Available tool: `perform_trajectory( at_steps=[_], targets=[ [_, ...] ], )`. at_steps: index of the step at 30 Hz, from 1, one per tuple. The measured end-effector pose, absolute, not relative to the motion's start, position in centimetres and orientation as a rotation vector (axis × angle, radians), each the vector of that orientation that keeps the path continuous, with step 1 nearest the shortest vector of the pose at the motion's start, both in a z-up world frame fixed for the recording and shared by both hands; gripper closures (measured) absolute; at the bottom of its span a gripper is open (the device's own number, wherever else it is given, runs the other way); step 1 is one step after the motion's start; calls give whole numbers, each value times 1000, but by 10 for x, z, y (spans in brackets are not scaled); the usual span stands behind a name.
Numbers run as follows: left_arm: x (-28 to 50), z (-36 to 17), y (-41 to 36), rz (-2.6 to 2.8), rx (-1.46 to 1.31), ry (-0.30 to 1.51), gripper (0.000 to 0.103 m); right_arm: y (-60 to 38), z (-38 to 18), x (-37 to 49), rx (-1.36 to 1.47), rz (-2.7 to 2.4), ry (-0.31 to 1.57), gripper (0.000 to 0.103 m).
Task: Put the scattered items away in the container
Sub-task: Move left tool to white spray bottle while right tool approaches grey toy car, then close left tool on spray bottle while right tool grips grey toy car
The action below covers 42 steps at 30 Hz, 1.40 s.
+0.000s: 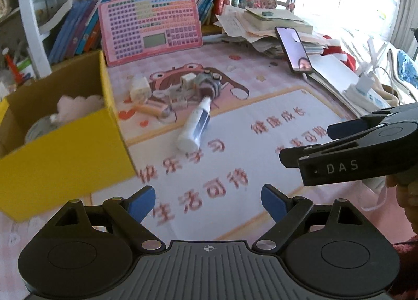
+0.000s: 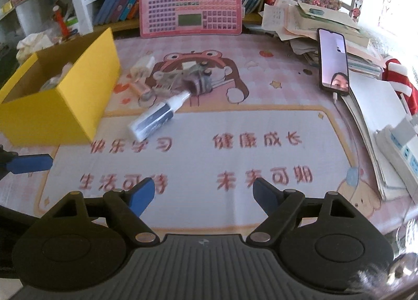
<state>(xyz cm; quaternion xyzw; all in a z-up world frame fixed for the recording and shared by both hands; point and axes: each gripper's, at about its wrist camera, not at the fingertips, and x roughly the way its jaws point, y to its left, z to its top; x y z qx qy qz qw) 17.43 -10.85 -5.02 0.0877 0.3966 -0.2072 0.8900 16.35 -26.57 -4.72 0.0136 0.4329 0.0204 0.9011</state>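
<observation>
A yellow cardboard box [image 1: 65, 156] stands at the left of the desk mat, with a pale soft item and a roll inside; it also shows in the right wrist view [image 2: 65, 106]. A white and blue spray bottle [image 1: 196, 123] lies on the mat to its right, also in the right wrist view [image 2: 156, 117]. Behind it is a heap of small items [image 1: 177, 91]: white plugs, clear cases, a purple-grey toy [image 2: 198, 83]. My left gripper [image 1: 207, 203] is open and empty, well short of the bottle. My right gripper [image 2: 201, 196] is open and empty; it shows at the right of the left wrist view [image 1: 308, 143].
A pink keyboard toy [image 1: 150, 25] leans on books at the back. A phone [image 2: 334, 61] on a cable stands by a stack of papers [image 1: 263, 28] at the right. White books and a power strip [image 2: 402, 143] line the right edge.
</observation>
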Motion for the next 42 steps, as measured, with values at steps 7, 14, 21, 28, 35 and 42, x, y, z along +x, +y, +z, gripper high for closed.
perform_trajectory(
  at_steps=[7,14,21,28,35,42],
  targets=[
    [203,-52,-135,-412,218,805,15,-288,-54,200,73,69,892,21],
    [232,-57,-156,-387,233,800,23,-297,-54,249,77,102,862,24],
    [270,-73,-167,-346,227,826,27,-291,-61,308,30,174,849,24],
    [307,-86,-177,-324,220,858,34,-278,-73,365,-8,213,846,25],
    [323,-94,-180,-298,220,896,44,-266,-91,400,-40,222,892,34],
    [329,-102,-180,-305,193,947,63,-273,-108,413,-14,220,946,50]
  ],
)
